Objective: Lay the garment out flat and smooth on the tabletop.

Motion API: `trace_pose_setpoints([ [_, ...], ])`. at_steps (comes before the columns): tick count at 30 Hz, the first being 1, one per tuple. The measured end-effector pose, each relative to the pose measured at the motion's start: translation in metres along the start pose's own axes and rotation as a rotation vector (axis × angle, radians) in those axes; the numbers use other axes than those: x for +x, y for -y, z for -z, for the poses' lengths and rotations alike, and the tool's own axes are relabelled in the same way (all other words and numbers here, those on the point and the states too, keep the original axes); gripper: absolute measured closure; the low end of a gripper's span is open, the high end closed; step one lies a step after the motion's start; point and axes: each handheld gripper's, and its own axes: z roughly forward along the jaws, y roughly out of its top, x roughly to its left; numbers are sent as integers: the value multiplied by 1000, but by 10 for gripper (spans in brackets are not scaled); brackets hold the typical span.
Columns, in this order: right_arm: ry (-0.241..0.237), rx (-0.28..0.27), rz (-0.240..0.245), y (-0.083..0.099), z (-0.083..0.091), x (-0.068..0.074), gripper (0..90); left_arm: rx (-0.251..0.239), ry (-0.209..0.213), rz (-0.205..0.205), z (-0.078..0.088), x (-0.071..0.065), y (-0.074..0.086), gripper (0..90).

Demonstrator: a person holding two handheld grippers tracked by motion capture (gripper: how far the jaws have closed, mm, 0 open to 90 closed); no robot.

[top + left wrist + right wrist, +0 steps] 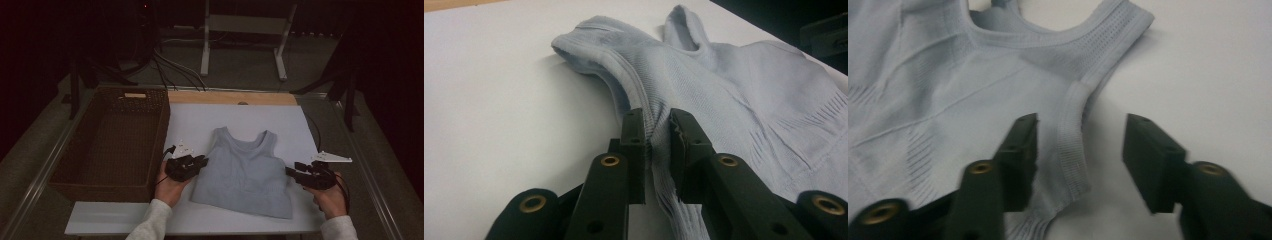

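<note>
Meanwhile, the tank top (245,170) is pinched by the left gripper (202,161); the right gripper (290,172) is held apart astride its edge, a wicker basket (65,165) left.

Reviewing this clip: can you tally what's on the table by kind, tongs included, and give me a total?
Pale blue tank top: 1, lying flat on the white board
Brown wicker basket: 1, left of the board
Black tongs: 2, the left tongs pinching the top's side edge, the right tongs open over its other side edge
White board: 1
Total: 5
</note>
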Motion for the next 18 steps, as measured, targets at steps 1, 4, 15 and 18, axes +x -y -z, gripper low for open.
trace_pose_setpoints([
  [1,-5,6,-1,0,-1,0,444,-2,0,2,0,0,0,785],
  [4,-25,44,7,0,-7,3,451,-1,-3,2,1,1,0,785],
  [15,-40,67,105,-6,-10,18,845,-3,-10,8,5,4,2,785],
  [18,16,40,126,-9,-5,18,845,6,-8,2,4,2,4,785],
])
